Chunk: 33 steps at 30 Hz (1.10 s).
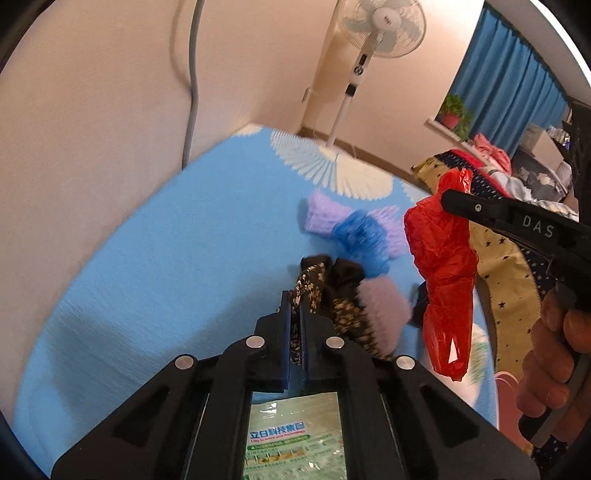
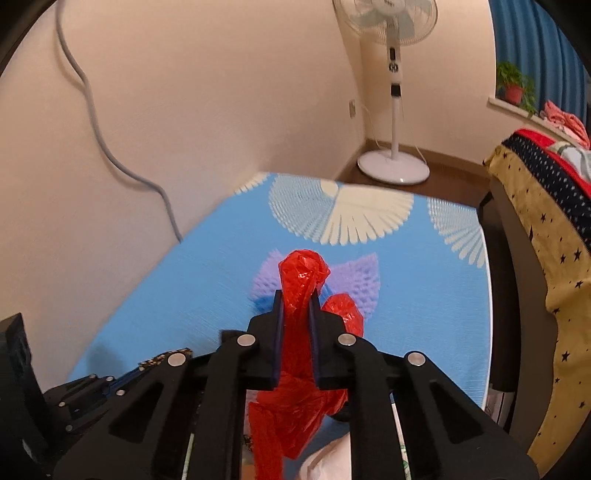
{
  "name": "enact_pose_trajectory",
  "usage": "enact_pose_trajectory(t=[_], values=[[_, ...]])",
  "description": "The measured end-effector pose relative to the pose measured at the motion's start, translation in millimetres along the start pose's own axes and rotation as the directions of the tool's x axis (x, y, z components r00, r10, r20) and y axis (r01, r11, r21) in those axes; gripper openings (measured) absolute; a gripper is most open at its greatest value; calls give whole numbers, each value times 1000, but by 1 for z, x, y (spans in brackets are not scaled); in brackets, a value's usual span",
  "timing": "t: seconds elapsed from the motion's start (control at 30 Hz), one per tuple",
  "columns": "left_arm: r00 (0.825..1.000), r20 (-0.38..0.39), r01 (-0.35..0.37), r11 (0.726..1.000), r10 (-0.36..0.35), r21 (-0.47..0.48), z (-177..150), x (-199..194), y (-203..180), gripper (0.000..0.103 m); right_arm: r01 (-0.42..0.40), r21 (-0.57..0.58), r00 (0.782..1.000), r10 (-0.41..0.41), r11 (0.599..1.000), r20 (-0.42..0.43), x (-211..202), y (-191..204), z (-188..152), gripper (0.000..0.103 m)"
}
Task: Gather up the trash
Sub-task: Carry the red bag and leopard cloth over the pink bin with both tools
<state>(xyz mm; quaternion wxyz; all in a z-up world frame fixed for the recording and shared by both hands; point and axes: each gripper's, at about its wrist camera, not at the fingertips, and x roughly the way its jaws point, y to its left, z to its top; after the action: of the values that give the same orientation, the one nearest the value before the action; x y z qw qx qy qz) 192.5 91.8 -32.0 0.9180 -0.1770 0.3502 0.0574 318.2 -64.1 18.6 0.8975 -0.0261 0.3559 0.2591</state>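
Observation:
My left gripper (image 1: 294,308) is shut on a black strip of material with a gold flower print (image 1: 314,280), whose bunched end sticks out past the tips. It hangs over a blue patterned mat (image 1: 147,258). In the left wrist view my right gripper (image 1: 448,195) comes in from the right, held by a hand (image 1: 554,350), with a red plastic bag (image 1: 443,266) dangling from it. The right wrist view shows that gripper (image 2: 297,299) shut on the red plastic bag (image 2: 301,273), which bulges above the fingers and hangs below them.
On the mat lie a crumpled blue bag (image 1: 360,236), purple foam netting (image 1: 325,216), a pink fluffy piece (image 1: 384,306) and a green-and-white printed packet (image 1: 295,439). A standing fan (image 2: 391,22) is beyond the mat. Yellow star-print bedding (image 2: 554,258) borders the right side.

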Motion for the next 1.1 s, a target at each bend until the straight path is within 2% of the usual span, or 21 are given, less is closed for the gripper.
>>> enact_pose_trajectory(t=[0.37, 0.7, 0.87, 1.1], values=[[991, 129, 24, 997, -33, 76, 15, -66, -16, 3, 21, -8, 992, -19, 1000, 125, -88, 13, 11, 12], [971, 228, 48, 990, -78, 136, 29, -124, -27, 3, 77, 36, 976, -83, 996, 202, -177, 0, -15, 12], [963, 235, 92, 979, -133, 180, 33, -147, -44, 3, 129, 62, 962, -140, 990, 233, -217, -13, -33, 12], [946, 205, 201, 949, -253, 241, 29, -166, -81, 3, 227, 122, 936, -252, 966, 248, -266, -46, -67, 12]])
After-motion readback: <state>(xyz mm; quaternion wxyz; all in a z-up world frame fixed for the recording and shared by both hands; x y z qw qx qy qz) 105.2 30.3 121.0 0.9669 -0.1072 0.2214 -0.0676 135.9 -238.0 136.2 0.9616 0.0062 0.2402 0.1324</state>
